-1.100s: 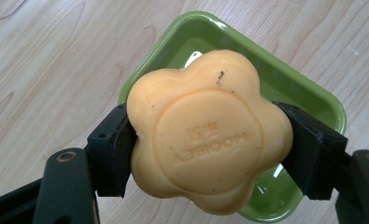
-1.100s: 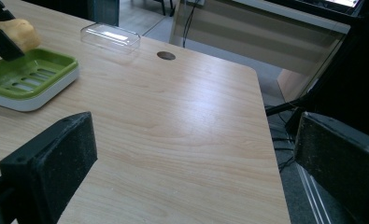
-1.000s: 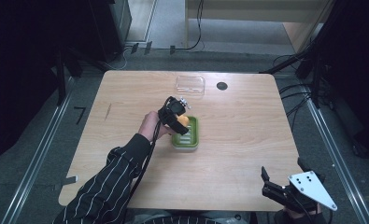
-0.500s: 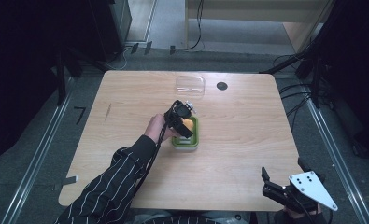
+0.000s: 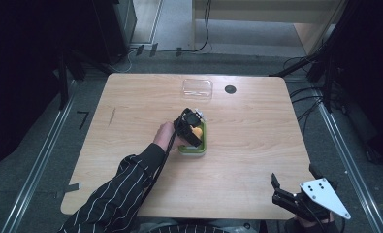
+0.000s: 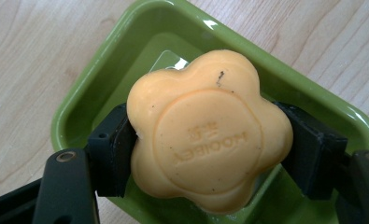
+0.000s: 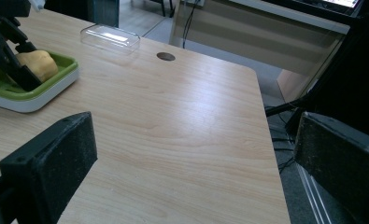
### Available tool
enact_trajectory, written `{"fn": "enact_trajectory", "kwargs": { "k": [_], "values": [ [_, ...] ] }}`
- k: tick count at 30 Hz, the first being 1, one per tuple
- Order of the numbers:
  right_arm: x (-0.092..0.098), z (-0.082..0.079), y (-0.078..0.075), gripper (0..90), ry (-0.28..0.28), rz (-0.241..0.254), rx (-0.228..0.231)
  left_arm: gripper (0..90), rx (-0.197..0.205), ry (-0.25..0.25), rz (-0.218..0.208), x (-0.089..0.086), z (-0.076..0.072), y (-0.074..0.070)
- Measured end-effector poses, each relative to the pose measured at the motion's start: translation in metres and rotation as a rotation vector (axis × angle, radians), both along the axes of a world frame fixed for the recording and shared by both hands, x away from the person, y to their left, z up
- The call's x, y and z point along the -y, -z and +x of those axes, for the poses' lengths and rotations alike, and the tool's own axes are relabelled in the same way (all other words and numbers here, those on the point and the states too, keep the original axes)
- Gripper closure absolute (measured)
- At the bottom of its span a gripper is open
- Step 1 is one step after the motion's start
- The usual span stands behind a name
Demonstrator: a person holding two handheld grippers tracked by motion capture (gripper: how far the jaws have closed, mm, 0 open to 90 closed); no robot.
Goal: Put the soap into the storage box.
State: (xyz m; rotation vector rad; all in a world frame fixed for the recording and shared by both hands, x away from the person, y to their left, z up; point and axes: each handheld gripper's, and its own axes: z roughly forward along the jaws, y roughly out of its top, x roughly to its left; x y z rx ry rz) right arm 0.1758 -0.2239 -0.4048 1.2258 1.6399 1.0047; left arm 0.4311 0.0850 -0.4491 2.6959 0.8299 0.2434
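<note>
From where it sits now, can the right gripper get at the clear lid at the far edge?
Probably yes: the right gripper is open at the near corner, and bare table lies between it and the clear lid.

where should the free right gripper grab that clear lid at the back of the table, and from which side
Take the clear lid across its short width, jaws on the two long walls, coming straight down from above. It lies flat on the table, low and oblong with rounded corners, so a side approach would likely find little wall to pinch. The right gripper is open and clear of it.
</note>
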Motion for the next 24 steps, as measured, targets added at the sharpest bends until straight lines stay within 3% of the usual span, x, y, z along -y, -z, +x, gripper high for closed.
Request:
{"fn": "enact_trajectory", "kwargs": {
  "k": [24],
  "values": [
    [0.0003, 0.0001, 0.0000, 0.0, -0.001, 0.000, 0.002, 26.5, 0.009, -0.035, -0.009, -0.0012, 0.0013, 0.0041]
  ]
}}
